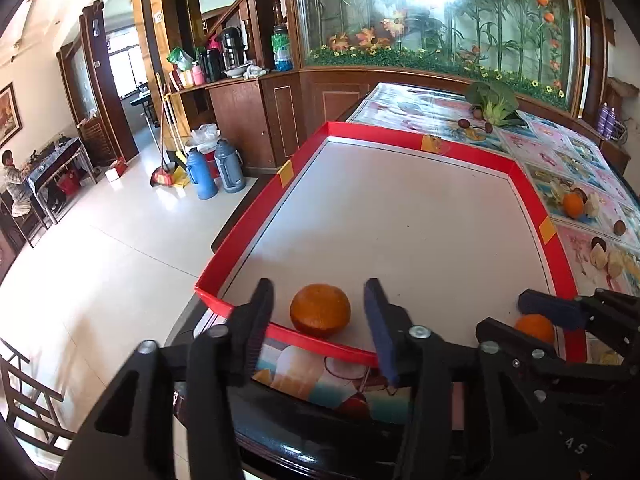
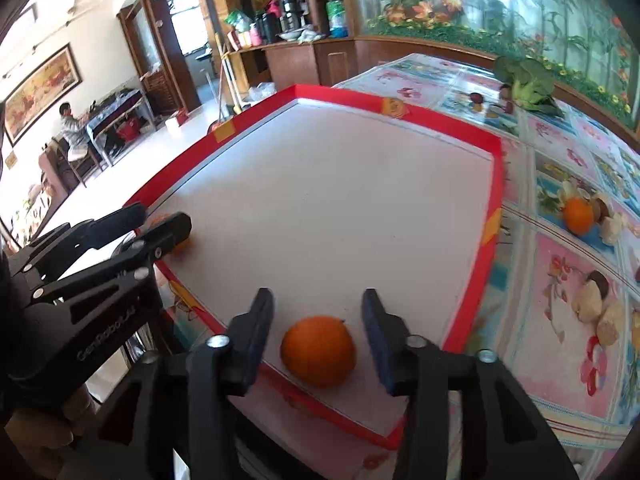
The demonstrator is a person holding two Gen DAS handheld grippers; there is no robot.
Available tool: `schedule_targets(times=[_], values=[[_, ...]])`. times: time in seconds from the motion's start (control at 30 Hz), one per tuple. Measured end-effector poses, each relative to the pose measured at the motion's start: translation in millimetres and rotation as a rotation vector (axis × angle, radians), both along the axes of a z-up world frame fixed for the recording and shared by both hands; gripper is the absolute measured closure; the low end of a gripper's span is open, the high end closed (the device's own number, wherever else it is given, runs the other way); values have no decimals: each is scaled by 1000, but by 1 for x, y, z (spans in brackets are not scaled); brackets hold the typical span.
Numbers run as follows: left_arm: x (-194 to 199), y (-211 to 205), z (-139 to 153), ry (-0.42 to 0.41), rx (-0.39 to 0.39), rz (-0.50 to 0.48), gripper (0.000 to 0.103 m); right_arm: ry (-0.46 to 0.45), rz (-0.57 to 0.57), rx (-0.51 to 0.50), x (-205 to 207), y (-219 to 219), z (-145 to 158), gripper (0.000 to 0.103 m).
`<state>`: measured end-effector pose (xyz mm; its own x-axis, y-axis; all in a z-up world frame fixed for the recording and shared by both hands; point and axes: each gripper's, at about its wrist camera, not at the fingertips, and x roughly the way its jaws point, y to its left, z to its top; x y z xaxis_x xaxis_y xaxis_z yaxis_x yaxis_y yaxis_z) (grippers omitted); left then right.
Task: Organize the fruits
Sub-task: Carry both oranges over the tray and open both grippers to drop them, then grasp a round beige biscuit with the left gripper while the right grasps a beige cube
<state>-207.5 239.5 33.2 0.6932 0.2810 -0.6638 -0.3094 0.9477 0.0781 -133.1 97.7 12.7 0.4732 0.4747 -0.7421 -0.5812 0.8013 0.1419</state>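
Red-rimmed tray [image 1: 536,196] [image 2: 494,184], shallow, pale floor, lying on the worktop [image 1: 560,148] [image 2: 560,280], which carries a flowered covering; yellow tape patches on the tray rim. Left gripper [image 1: 319,312] [image 2: 160,224]: jaws apart, set either side of an orange [image 1: 320,311] that sits on the tray floor against the near rim, close to the tray's near left corner; in the left wrist view a gap shows on both sides of the fruit, so nothing is clamped. In the right wrist view that fruit is almost wholly hidden behind the left gripper's fingers. Right gripper [image 2: 318,336] [image 1: 532,316]: jaws likewise apart, straddling a second orange [image 2: 318,352] [image 1: 535,327] on the tray floor near the tray's near right corner, with clear space at each side. Third orange [image 1: 573,205] [image 2: 578,215]: outside the tray, on the worktop towards its right edge, among pale peel or shell pieces and small dark brown round fruits [image 1: 619,227]. Leafy green vegetable [image 1: 494,104] [image 2: 526,80]: at the far side of the worktop beyond the tray, with a few small dark red fruits [image 1: 463,123] [image 2: 476,98] just beside it. Two thermos flasks [image 1: 216,172] stand on the floor beyond the worktop's left edge.
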Motion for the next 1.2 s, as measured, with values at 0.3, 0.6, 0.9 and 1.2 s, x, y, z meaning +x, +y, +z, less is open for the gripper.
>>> schedule_targets(times=[0.3,0.6,0.9,1.2], values=[[-18,-11,31,-113,-1,21,13,-111,-14,167,-17,-61,25,41],[-13,-98,48,-149,-29,-315,0,-112,-247,181,-3,-168,22,36],[-6,-167,27,-42,-29,-493,0,-41,-360,53,24,-200,7,36],[2,-176,25,-8,-35,-534,0,65,-333,35,52,-191,-5,50]])
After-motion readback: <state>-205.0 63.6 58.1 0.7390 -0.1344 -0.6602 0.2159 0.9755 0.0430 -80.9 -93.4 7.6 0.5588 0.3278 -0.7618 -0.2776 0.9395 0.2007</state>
